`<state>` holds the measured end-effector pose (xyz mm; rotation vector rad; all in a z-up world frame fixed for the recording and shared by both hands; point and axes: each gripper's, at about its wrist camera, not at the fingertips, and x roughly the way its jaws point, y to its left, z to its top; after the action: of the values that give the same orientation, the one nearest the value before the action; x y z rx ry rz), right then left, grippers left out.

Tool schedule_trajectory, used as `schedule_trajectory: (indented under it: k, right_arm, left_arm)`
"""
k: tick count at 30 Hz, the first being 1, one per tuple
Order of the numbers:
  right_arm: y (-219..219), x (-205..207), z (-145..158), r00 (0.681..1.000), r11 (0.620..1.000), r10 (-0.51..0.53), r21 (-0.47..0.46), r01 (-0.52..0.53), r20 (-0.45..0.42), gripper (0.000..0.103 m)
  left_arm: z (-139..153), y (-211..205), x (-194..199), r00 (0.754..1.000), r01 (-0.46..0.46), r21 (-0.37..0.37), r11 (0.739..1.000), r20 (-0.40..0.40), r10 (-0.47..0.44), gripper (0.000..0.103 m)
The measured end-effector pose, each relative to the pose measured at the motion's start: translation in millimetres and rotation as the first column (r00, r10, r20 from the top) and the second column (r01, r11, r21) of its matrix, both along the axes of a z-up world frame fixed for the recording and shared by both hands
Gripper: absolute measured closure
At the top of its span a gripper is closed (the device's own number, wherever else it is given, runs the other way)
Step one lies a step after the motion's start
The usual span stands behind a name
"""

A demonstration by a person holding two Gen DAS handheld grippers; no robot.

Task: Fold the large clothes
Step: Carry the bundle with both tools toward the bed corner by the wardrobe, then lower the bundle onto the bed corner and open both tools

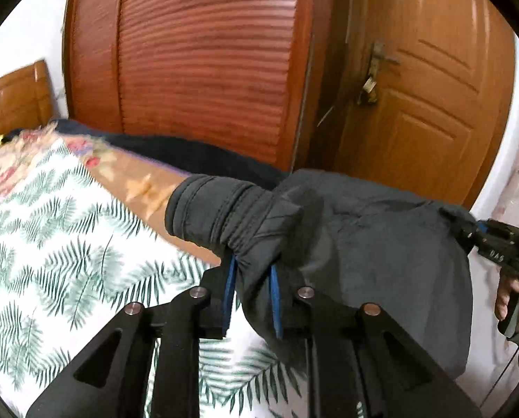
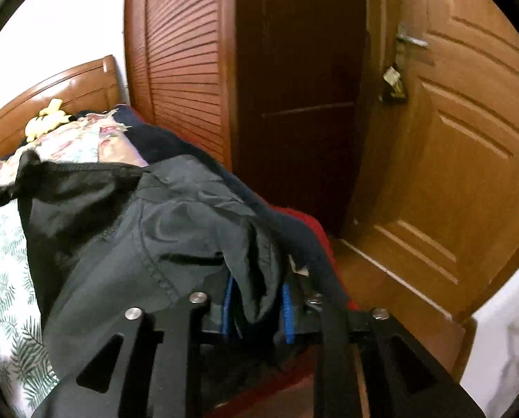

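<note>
A large dark grey padded jacket (image 1: pixel 381 244) hangs over the bed, spread between both grippers. My left gripper (image 1: pixel 253 296) is shut on a bunch of its fabric just below the elastic sleeve cuff (image 1: pixel 224 212). At the right edge of the left wrist view, a hand (image 1: pixel 510 299) holds my right gripper (image 1: pixel 482 233) at the jacket's far corner. In the right wrist view the jacket (image 2: pixel 137 226) drapes ahead. A fold of it lies loosely between the spread blue pads (image 2: pixel 287 310) of my right gripper (image 2: pixel 257 308), with a gap at the left pad.
The bed carries a leaf-print sheet (image 1: pixel 50 244) and a floral quilt (image 2: pixel 85 139), with a wooden headboard (image 2: pixel 68 90) at the far left. Dark blue clothing (image 2: pixel 162 142) and a red cloth (image 2: pixel 315 230) lie along the far edge. Behind stand a louvred wardrobe (image 1: pixel 203 52) and a wooden door (image 1: pixel 433 111).
</note>
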<state>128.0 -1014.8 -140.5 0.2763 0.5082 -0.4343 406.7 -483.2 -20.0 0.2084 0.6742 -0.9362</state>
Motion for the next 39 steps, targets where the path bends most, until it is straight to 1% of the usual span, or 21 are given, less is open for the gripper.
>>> schedule_trajectory:
  k: [1, 2, 3, 4, 5, 6, 7, 8, 9, 10, 11, 12, 14, 16, 22, 24, 26, 29, 32, 35, 39]
  right_arm:
    - [-2, -3, 7, 0.999, 0.999, -0.031, -0.015, 0.031, 0.009, 0.054]
    - [-1, -5, 14, 0.999, 0.999, -0.038, -0.031, 0.039, 0.017, 0.051]
    - [0, -6, 20, 0.999, 0.998, -0.037, -0.043, 0.038, 0.025, 0.048]
    - [2, -8, 25, 0.999, 0.998, -0.03, -0.051, 0.032, 0.039, 0.047]
    - [5, -8, 29, 0.999, 0.998, -0.018, -0.058, 0.02, 0.048, 0.046]
    - [8, -8, 35, 0.999, 0.998, -0.002, -0.069, 0.006, 0.052, 0.045]
    - [11, -8, 37, 0.998, 0.997, 0.012, -0.076, -0.008, 0.057, 0.045]
    - [14, -7, 40, 0.997, 0.996, 0.031, -0.081, -0.026, 0.066, 0.045]
    - [15, -8, 37, 0.996, 0.996, 0.052, -0.081, -0.046, 0.077, 0.045]
    - [18, -8, 39, 0.992, 0.994, 0.087, -0.076, -0.081, 0.087, 0.045]
    - [20, -6, 39, 0.989, 0.991, 0.121, -0.072, -0.115, 0.089, 0.045]
    - [17, -7, 29, 0.986, 0.987, 0.147, -0.074, -0.141, 0.081, 0.045]
    - [24, 7, 30, 0.976, 0.974, 0.211, -0.09, -0.206, 0.051, 0.045]
    - [23, 21, 31, 0.964, 0.962, 0.263, -0.086, -0.26, 0.03, 0.045]
    - [10, 58, 27, 0.957, 0.956, 0.291, -0.037, -0.291, -0.002, 0.045]
    - [9, 73, 21, 0.959, 0.959, 0.28, -0.022, -0.281, -0.045, 0.045]
    - [9, 81, 17, 0.959, 0.961, 0.275, -0.005, -0.276, -0.062, 0.045]
    - [10, 79, 16, 0.957, 0.958, 0.286, 0.022, -0.286, -0.052, 0.045]
    - [25, 71, 17, 0.949, 0.951, 0.309, -0.012, -0.31, -0.064, 0.045]
    - [41, 62, 21, 0.941, 0.942, 0.334, -0.028, -0.335, -0.056, 0.045]
    - [69, 42, 30, 0.926, 0.925, 0.376, -0.044, -0.377, -0.02, 0.045]
  left_arm:
    - [-3, 2, 1, 1.0, -0.004, 0.004, 1.0, -0.022, 0.004, 0.082]
    - [-4, 4, 4, 0.999, -0.007, 0.015, 1.0, -0.05, 0.007, 0.082]
    - [-4, 5, 4, 0.998, -0.008, 0.025, 1.0, -0.059, 0.01, 0.079]
    - [-3, 8, 2, 0.998, -0.01, 0.035, 0.999, -0.054, 0.012, 0.07]
    - [0, 11, -2, 0.999, -0.003, 0.034, 0.999, -0.039, 0.005, 0.065]
    - [3, 15, -7, 1.0, 0.0, 0.03, 1.0, -0.026, 0.001, 0.054]
    - [8, 20, -11, 1.0, -0.005, 0.025, 1.0, -0.013, 0.005, 0.045]
    - [12, 24, -14, 1.0, -0.009, 0.019, 1.0, -0.006, 0.01, 0.04]
    - [15, 29, -18, 1.0, -0.015, 0.012, 1.0, -0.001, 0.015, 0.031]
    - [20, 35, -24, 1.0, -0.016, -0.001, 1.0, 0.01, 0.016, 0.026]
    - [23, 41, -30, 1.0, -0.014, -0.009, 1.0, 0.025, 0.015, 0.026]
    - [26, 47, -37, 0.999, -0.014, -0.009, 1.0, 0.044, 0.014, 0.025]
    - [30, 58, -47, 0.998, -0.02, -0.008, 1.0, 0.064, 0.02, 0.025]
    - [32, 70, -57, 0.997, -0.03, -0.02, 0.999, 0.07, 0.032, 0.025]
    - [44, 108, -90, 0.992, -0.083, -0.075, 0.994, 0.084, 0.089, 0.025]
    - [49, 118, -102, 0.99, -0.091, -0.087, 0.992, 0.097, 0.099, 0.025]
    - [51, 125, -111, 0.989, -0.097, -0.087, 0.992, 0.107, 0.106, 0.025]
    - [54, 136, -129, 0.98, -0.123, -0.071, 0.99, 0.148, 0.133, 0.025]
    - [55, 147, -147, 0.972, -0.14, -0.056, 0.989, 0.182, 0.148, 0.025]
    - [58, 159, -162, 0.97, -0.144, -0.061, 0.988, 0.187, 0.153, 0.025]
    - [63, 173, -180, 0.965, -0.158, -0.073, 0.985, 0.198, 0.169, 0.025]
